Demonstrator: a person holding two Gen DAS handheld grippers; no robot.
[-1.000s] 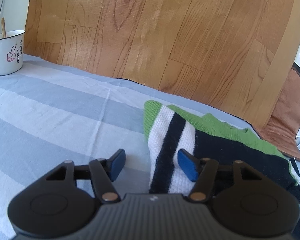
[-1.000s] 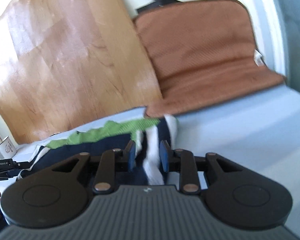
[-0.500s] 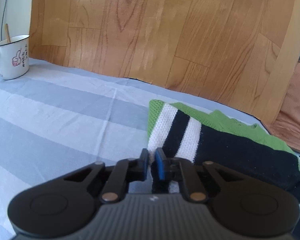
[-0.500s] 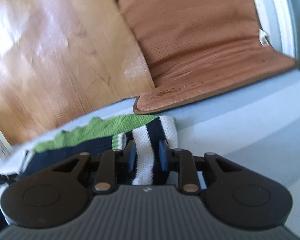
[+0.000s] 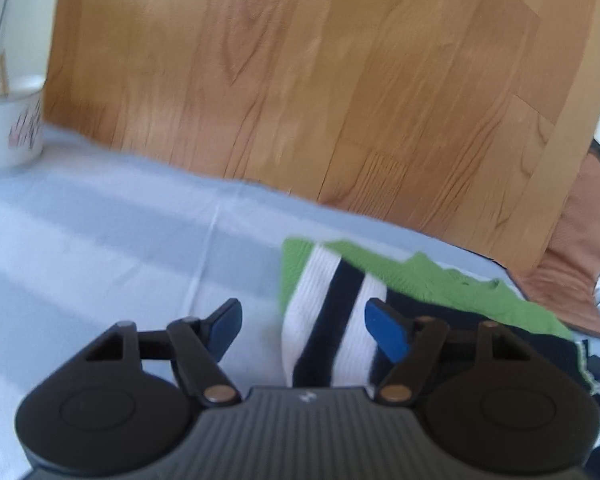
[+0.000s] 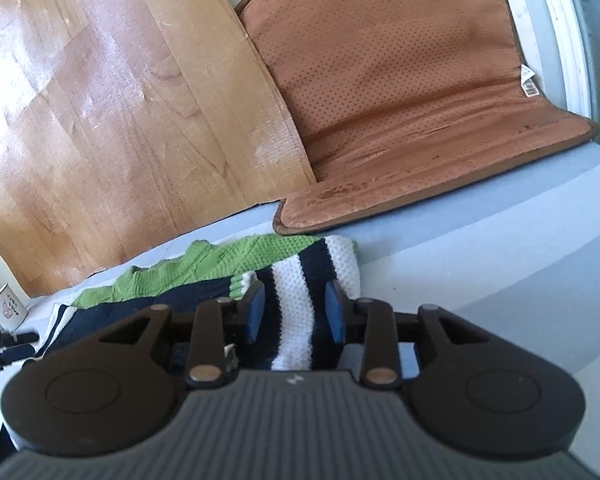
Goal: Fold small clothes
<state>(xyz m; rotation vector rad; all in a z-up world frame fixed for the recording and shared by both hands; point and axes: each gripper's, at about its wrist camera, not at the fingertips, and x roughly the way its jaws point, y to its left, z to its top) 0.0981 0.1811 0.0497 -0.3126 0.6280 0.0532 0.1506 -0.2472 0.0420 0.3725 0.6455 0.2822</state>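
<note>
A small knit sweater (image 5: pixel 440 280) in green, navy and white lies folded on the blue-grey striped sheet (image 5: pixel 100 232). Its striped sleeve (image 5: pixel 332 320) runs toward me between the blue pads of my left gripper (image 5: pixel 308 332). Those jaws are opening wide and neither pad touches the knit. In the right wrist view the sweater (image 6: pixel 220 256) shows its other striped sleeve (image 6: pixel 296 308), lying flat between the pads of my right gripper (image 6: pixel 295 312). These jaws are opening too, and the pads stand just clear of the cloth.
A wood-grain panel (image 5: pixel 300 80) leans up behind the bed. A brown perforated mat (image 6: pixel 400 80) rests beside it, its flap lying on the sheet (image 6: pixel 480 248) just behind the sweater. A white enamel mug (image 5: pixel 12 124) stands at the far left.
My left gripper closed on the sleeve's edge half a second ago and has since opened wide. My right gripper sank closer to the sweater, and its jaws spread a little.
</note>
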